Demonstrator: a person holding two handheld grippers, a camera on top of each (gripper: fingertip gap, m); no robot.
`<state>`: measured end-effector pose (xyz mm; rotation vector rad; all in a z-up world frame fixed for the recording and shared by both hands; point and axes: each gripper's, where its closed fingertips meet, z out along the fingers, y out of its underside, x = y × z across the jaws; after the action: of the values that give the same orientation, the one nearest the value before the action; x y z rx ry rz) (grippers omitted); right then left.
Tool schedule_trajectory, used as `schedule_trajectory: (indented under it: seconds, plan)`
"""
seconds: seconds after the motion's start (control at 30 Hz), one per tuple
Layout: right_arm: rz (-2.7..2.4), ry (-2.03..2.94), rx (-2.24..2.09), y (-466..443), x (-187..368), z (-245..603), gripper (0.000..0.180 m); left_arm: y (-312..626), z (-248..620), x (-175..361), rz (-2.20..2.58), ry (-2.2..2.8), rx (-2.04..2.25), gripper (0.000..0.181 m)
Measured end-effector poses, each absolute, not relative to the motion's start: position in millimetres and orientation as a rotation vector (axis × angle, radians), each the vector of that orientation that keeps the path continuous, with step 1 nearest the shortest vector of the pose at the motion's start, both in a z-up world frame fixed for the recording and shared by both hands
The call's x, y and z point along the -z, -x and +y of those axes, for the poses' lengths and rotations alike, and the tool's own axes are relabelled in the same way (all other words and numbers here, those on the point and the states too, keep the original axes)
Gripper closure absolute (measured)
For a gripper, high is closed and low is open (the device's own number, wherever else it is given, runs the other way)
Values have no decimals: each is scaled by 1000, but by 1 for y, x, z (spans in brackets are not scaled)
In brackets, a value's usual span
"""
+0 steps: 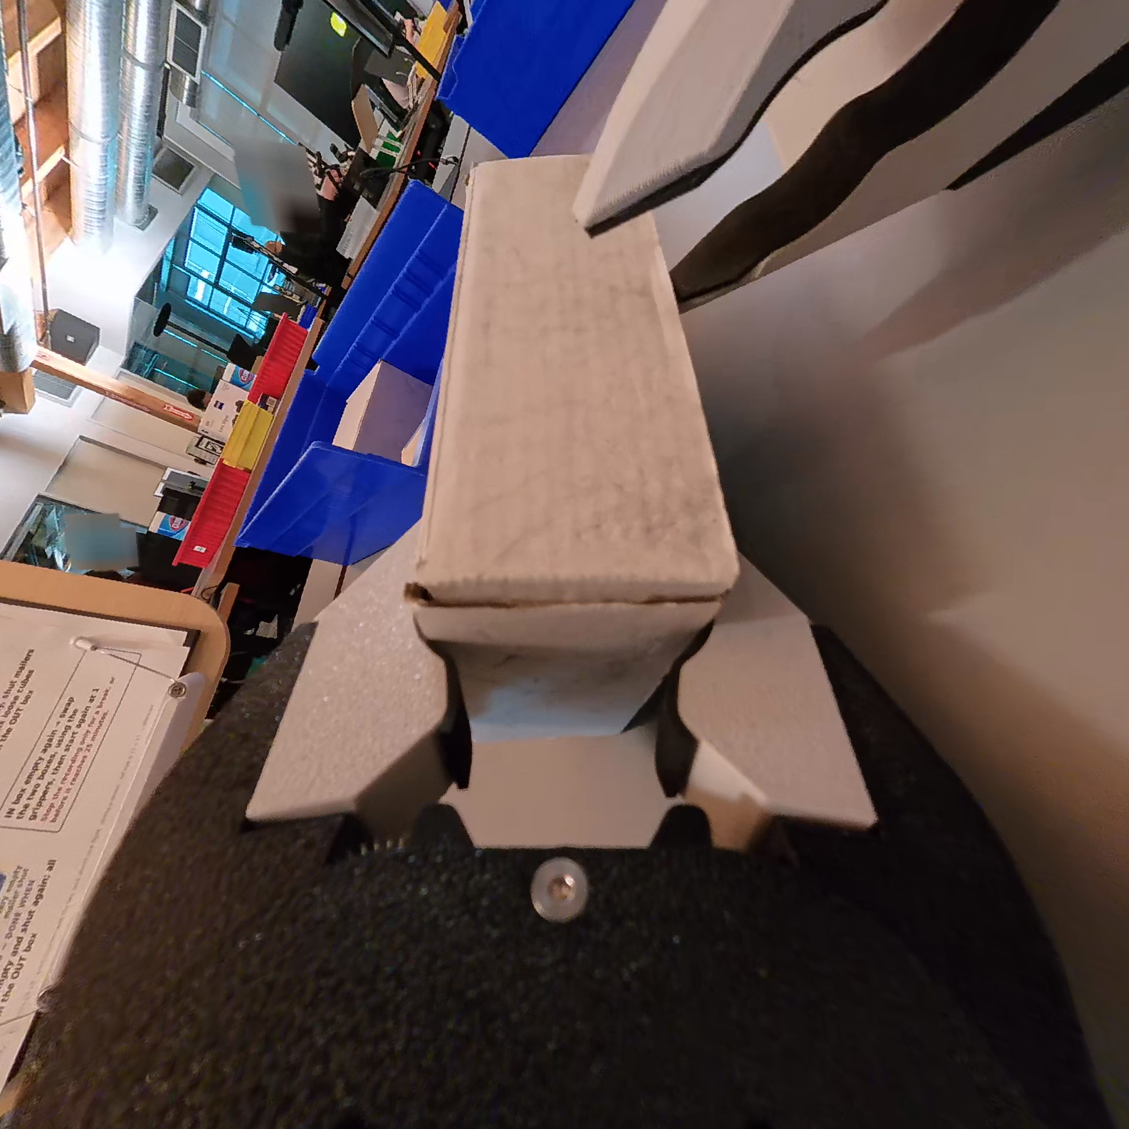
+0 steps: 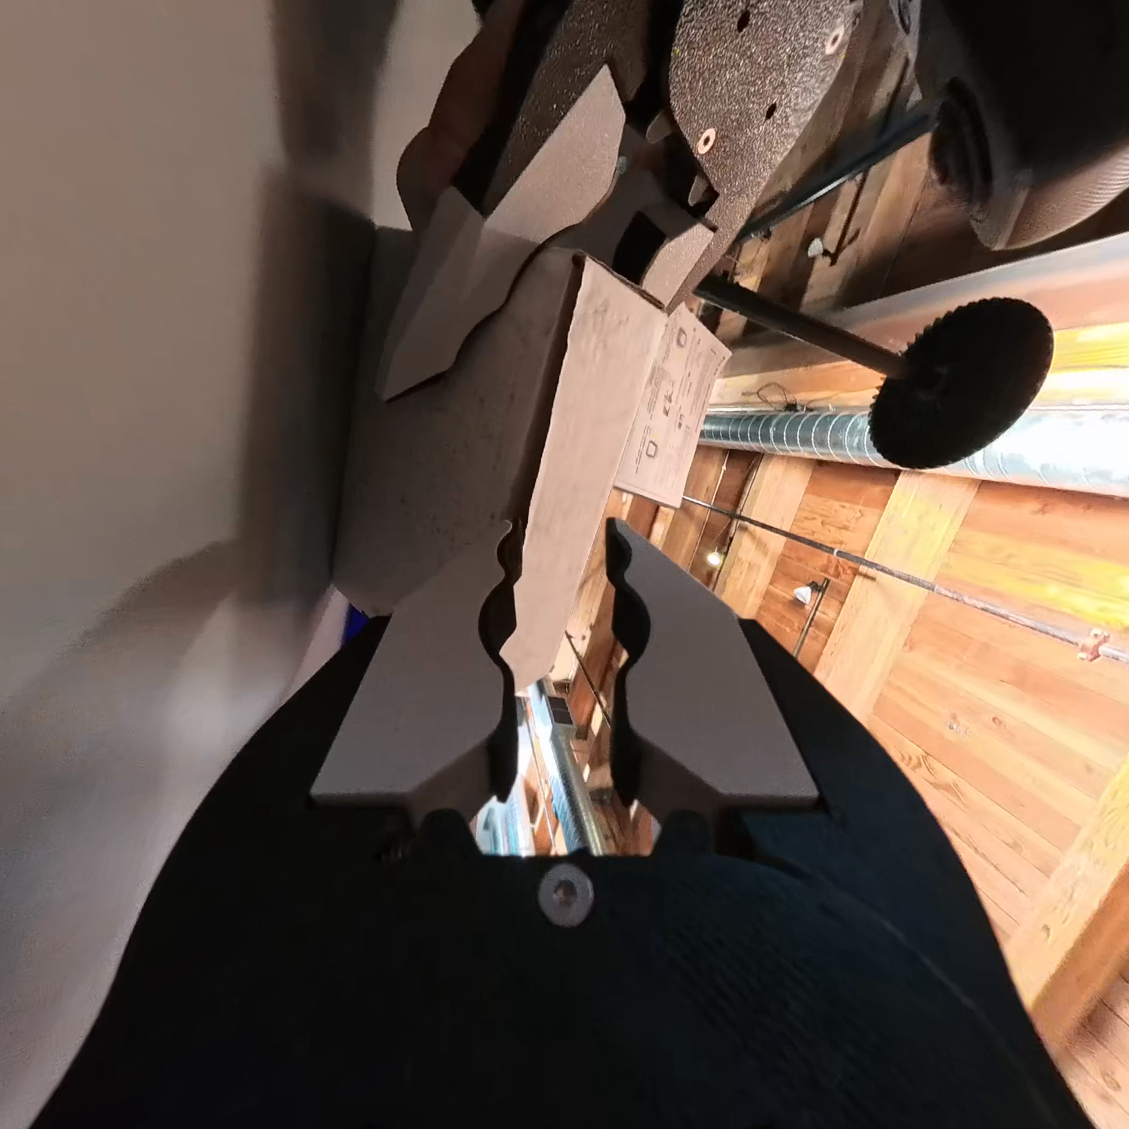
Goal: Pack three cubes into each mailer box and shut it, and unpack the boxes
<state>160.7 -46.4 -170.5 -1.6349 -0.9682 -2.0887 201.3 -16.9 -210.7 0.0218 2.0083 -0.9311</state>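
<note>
Mailer box [image 1: 574, 391] clamped between left tongs [image 1: 565, 690].

Each gripper, left [image 1: 565, 690] and right [image 2: 559, 617], has a black, grainy-textured body with a silver screw at its centre. The fingers [image 2: 702, 702] are pale grey angular plates lined with wavy black pads [image 2: 629, 617].

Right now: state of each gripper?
Left gripper: shut on the white mailer box, gripping its end.
Right gripper: open, holding nothing; the box edge sits between its fingers.
</note>
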Motion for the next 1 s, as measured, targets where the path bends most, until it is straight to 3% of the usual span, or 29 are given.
schedule_trajectory:
  seconds: [0.17, 0.63, 0.73, 1.0]
  plan:
    - [-1072, 1654, 2048, -167, 179, -46, 176, -203, -16, 210, 2021, -2, 950, 109]
    - [-788, 1753, 1952, -169, 165, -47, 179, -204, -14, 209, 2021, 56, 957, 109]
    - [-908, 1699, 2029, -168, 171, -46, 165, -201, -18, 213, 1995, -46, 896, 109]
    - [-732, 1848, 1780, -164, 149, -51, 180, -202, -16, 214, 1988, -66, 852, 109]
